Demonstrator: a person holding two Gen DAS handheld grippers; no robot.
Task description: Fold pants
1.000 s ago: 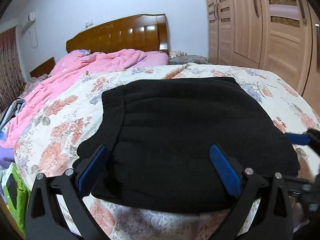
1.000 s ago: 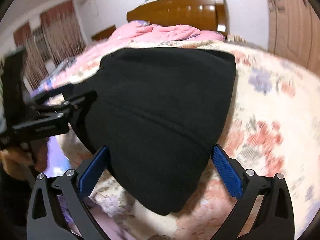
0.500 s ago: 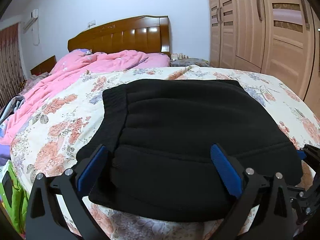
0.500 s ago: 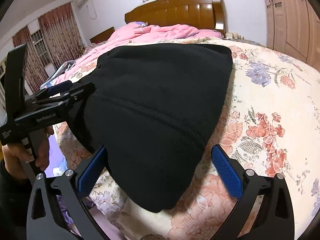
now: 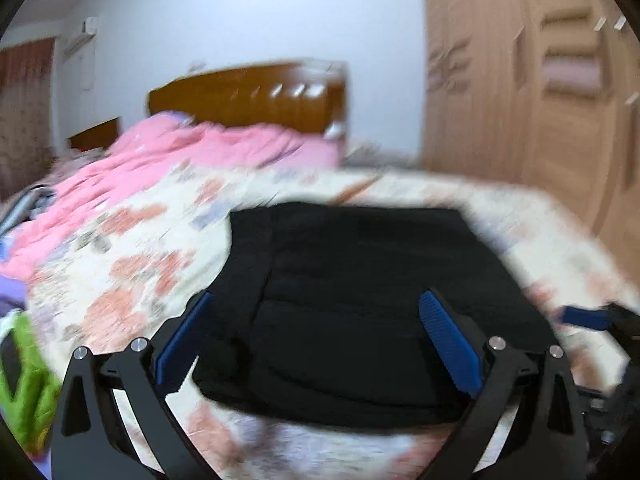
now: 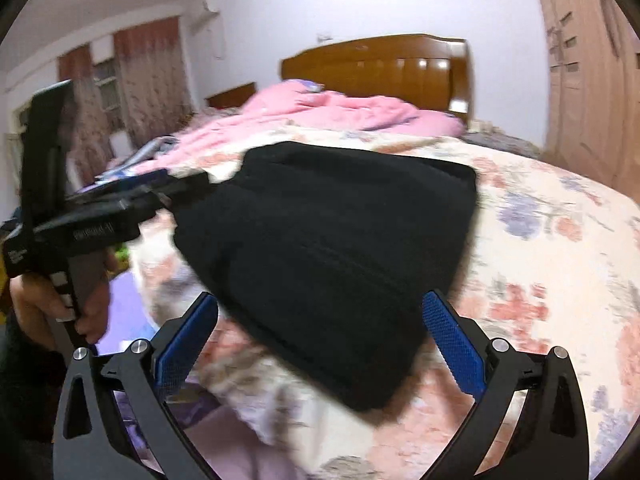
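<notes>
Bed with floral cream bedspread point(image 5: 132, 248), crumpled pink quilt point(image 6: 320, 116) at the far end by the wooden headboard point(image 6: 380, 68). Folded black fleece pants point(image 5: 360, 300) lie flat near the bed's near edge. Left gripper point(image 5: 316, 340) spread apart, empty, over the pants' near edge. Right gripper point(image 6: 320, 342) also apart, holding nothing. Both views blurred.

Motion-blurred floral bedspread point(image 5: 132, 248) and wardrobe point(image 5: 532, 92)

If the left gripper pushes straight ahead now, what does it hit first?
Most likely the folded black pants, lying on the bed right ahead of the open left gripper; blur makes depth uncertain.
</notes>
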